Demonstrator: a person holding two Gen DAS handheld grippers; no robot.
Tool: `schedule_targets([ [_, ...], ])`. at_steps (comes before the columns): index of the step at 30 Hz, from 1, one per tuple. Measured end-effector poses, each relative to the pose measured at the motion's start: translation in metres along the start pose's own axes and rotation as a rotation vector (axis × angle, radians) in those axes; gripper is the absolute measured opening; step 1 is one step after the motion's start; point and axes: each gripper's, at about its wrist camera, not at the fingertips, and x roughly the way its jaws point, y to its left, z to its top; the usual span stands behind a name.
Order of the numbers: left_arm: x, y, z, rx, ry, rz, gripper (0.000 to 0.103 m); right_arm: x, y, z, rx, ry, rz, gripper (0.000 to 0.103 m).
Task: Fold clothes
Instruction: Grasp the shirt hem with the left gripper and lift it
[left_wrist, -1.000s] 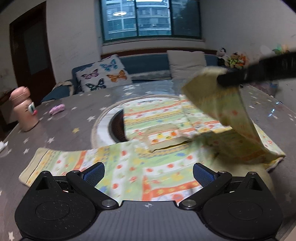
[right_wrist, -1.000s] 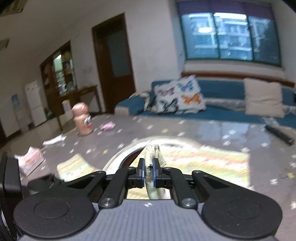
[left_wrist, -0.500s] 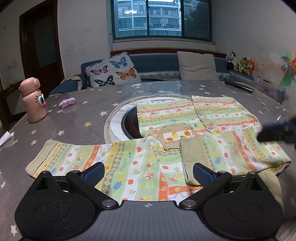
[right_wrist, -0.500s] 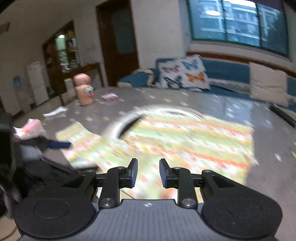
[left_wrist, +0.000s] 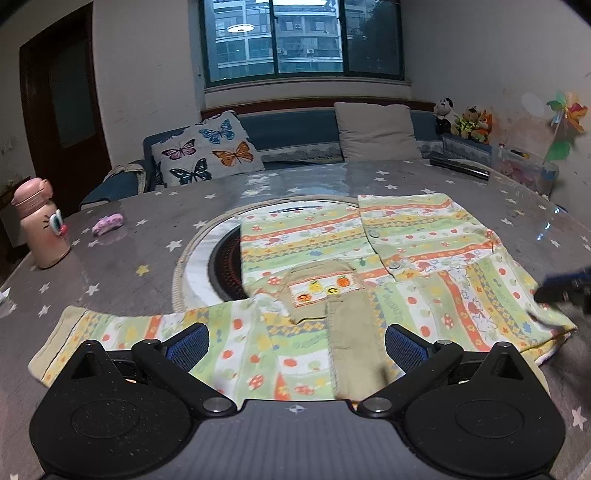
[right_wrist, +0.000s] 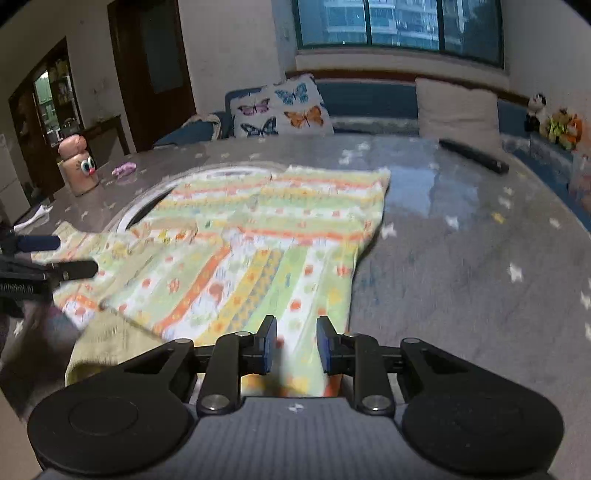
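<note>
Child's patterned shirt (left_wrist: 332, 266) lay spread at frame centre on the star-print surface (left_wrist: 122, 266), one sleeve (left_wrist: 122, 336) extended lower left, the other folded across. Left gripper (left_wrist: 295, 341) jaws gaped wide; right gripper (right_wrist: 293, 345) jaws stood apart, empty, over the hem. Risk: a one-layer pinch would drag the cloth askew. Pink bottle (left_wrist: 38, 225), toy (left_wrist: 109, 223) and remote (right_wrist: 474, 155) stood clear.

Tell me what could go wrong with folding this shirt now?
1. The shirt lies partly over the round opening in the table, so a tug could drag cloth into it.
2. One sleeve is spread out flat while the other side is bunched, so the fold may come out lopsided.
3. The right hand-held gripper is open over the hem and the view is blurred, so it might miss its grab.
</note>
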Motion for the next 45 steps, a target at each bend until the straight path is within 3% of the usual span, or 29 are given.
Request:
schedule_targets([
  [4, 0.011, -0.008, 0.003, 0.021, 0.007, -0.003, 0.103, 0.018, -0.001, 0.018, -0.008, -0.036, -0.001, 0.024],
  [10, 0.033, -0.017, 0.005, 0.053, 0.037, 0.013, 0.103, 0.058, -0.006, 0.028, -0.014, 0.008, -0.036, 0.025],
  [14, 0.045, -0.020, -0.001, 0.088, 0.060, 0.046, 0.103, 0.057, -0.002, 0.026, -0.035, 0.009, -0.045, 0.030],
  [20, 0.037, -0.012, 0.000, 0.065, 0.042, 0.048, 0.103, 0.049, 0.027, 0.033, -0.099, -0.018, 0.050, 0.035],
  [28, 0.012, 0.028, -0.003, -0.022, 0.009, 0.123, 0.103, 0.068, 0.079, 0.027, -0.225, -0.011, 0.125, 0.038],
  [36, -0.007, 0.084, -0.023, -0.140, 0.022, 0.240, 0.102, 0.048, 0.112, 0.015, -0.373, -0.048, 0.144, 0.043],
  [45, -0.013, 0.143, -0.039, -0.284, 0.028, 0.387, 0.081, 0.046, 0.118, 0.009, -0.385, -0.033, 0.141, 0.047],
])
